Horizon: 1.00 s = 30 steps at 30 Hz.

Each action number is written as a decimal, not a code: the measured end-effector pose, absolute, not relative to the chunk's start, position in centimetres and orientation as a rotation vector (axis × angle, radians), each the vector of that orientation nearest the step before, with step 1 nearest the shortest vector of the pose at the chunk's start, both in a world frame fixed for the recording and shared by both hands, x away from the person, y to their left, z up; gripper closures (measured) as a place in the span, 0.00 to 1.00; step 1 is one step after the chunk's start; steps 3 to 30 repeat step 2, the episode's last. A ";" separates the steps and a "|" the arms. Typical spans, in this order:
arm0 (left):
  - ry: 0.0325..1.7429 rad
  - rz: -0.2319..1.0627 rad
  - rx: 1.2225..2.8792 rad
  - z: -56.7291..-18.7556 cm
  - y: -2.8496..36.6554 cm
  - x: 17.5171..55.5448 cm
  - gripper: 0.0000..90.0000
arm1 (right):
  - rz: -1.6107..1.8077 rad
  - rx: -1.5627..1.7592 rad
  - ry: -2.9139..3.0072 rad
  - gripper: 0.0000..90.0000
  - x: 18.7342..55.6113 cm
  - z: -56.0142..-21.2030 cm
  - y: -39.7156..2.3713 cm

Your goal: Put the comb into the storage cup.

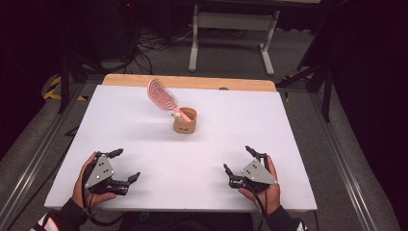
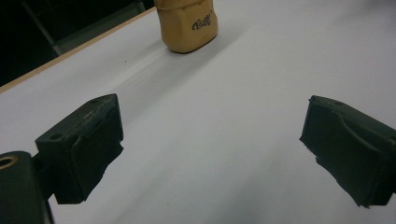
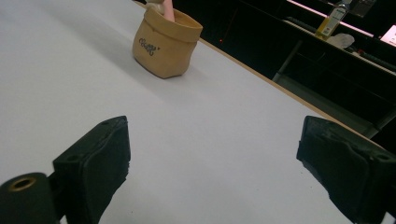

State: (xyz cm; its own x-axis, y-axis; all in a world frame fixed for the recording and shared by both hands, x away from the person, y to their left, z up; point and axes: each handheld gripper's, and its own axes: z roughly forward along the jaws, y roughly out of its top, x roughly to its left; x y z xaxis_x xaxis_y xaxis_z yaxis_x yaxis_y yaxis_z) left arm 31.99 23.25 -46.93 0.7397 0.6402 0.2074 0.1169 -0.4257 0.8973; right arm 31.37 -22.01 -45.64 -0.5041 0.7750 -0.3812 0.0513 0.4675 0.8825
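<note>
A small tan pouch (image 1: 185,121) stands upright on the white table (image 1: 144,139), a little behind its middle. A pink hairbrush (image 1: 162,94) leans out of the pouch, handle down, head tilted up and left. The pouch (image 2: 187,25) has dark lettering on its side, and in the right gripper view the pouch (image 3: 166,44) shows the pink handle (image 3: 164,8) sticking up. My left gripper (image 1: 126,165) rests near the front left edge, open and empty. At the front right, my right gripper (image 1: 237,160) is open and empty too. Both are well short of the pouch.
A wooden strip (image 1: 192,82) runs along the table's far edge. Beyond it stand a grey metal table frame (image 1: 231,33) and cables on the floor. Metal rails (image 1: 337,159) run along both sides of the table. A bottle (image 3: 329,18) stands on a far shelf.
</note>
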 end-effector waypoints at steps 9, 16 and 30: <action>0.577 0.665 1.950 -46.9 23.1 32.0 0.07 | 1.099 0.701 1.883 0.11 31.4 -45.6 -22.1; 0.577 0.665 1.950 -46.9 23.1 32.0 0.07 | 1.099 0.701 1.883 0.11 31.4 -45.6 -22.1; 0.577 0.665 1.950 -46.9 23.1 32.0 0.07 | 1.099 0.701 1.883 0.11 31.4 -45.6 -22.1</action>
